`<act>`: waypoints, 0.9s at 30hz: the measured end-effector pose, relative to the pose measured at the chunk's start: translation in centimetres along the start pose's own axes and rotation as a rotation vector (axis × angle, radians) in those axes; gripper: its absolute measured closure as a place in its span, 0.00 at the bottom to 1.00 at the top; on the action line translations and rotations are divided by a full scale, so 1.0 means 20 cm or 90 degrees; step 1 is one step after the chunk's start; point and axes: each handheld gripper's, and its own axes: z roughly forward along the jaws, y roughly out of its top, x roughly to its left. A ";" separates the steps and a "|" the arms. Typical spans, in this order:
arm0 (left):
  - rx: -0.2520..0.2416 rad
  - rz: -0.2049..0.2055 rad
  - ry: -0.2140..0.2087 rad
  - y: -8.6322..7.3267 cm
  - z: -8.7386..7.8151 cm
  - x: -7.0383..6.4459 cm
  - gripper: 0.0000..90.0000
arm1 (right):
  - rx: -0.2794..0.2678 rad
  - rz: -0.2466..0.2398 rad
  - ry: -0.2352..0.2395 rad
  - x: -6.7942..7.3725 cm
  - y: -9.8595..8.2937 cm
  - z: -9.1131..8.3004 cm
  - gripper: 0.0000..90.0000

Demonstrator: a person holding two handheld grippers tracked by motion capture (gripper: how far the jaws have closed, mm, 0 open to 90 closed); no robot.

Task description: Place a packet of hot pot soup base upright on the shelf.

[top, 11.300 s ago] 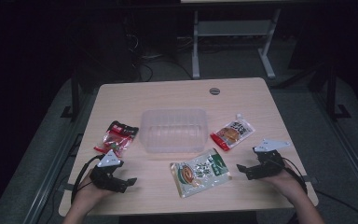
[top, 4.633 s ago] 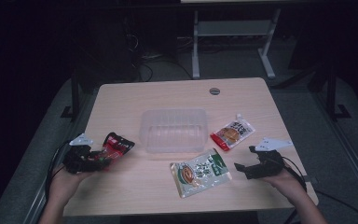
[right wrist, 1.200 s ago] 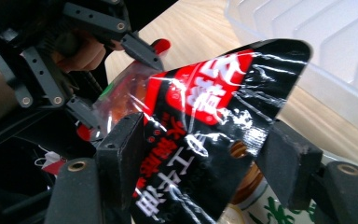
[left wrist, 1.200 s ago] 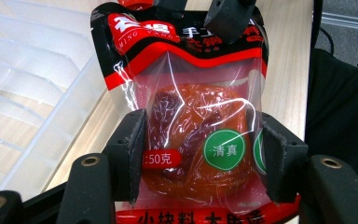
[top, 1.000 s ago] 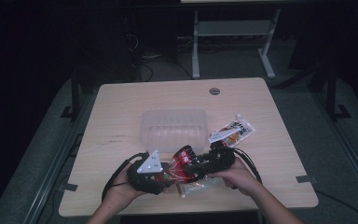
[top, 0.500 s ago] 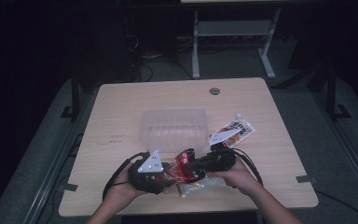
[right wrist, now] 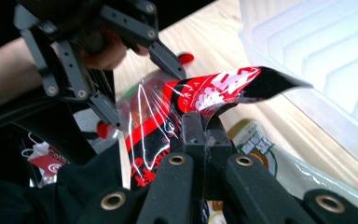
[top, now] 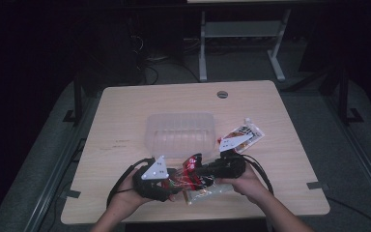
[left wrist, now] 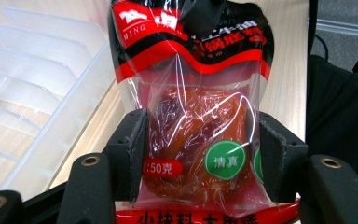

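- The red snack packet (top: 192, 170) is held above the table (top: 125, 116), just in front of the clear plastic tray (top: 180, 134), between the two grippers.
- In the high view, the left gripper (top: 166, 181) is seen at the packet's near-left end and the right gripper (top: 207, 169) at its right end; how the jaws stand cannot be read there.
- In the left gripper view, the packet (left wrist: 191, 116) is seen flat-on between the spread pads (left wrist: 131, 149), which flank its sides; a grip on it cannot be made out. The tray's ribbed wall (left wrist: 32, 84) is seen to the packet's left.
- In the right gripper view, the right gripper (right wrist: 200, 126) is seen pinched tight on the packet's red printed top edge (right wrist: 209, 95), with the left gripper (right wrist: 142, 86) beyond it.
- A green-labelled packet (right wrist: 270, 158) is seen lying on the table under the red packet, nearer than the tray.
- Another red and white packet (top: 244, 137) is seen lying just right of the tray.
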 end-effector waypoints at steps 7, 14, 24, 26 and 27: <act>-0.001 0.011 0.000 0.00 0.01 -0.01 0.43 | -0.051 -0.003 0.052 0.01 0.01 -0.02 1.00; -0.026 0.000 0.010 -0.01 -0.02 0.00 0.38 | -0.085 -0.002 0.079 0.03 0.03 -0.05 1.00; -0.032 -0.046 0.012 -0.08 -0.08 0.05 0.31 | -0.151 0.015 0.101 0.03 0.05 -0.13 1.00; -0.028 -0.044 0.017 -0.10 -0.09 0.06 0.29 | -0.154 0.014 0.094 0.03 0.06 -0.15 1.00; -0.027 -0.049 0.020 -0.10 -0.10 0.06 0.28 | -0.158 0.012 0.091 0.03 0.06 -0.16 1.00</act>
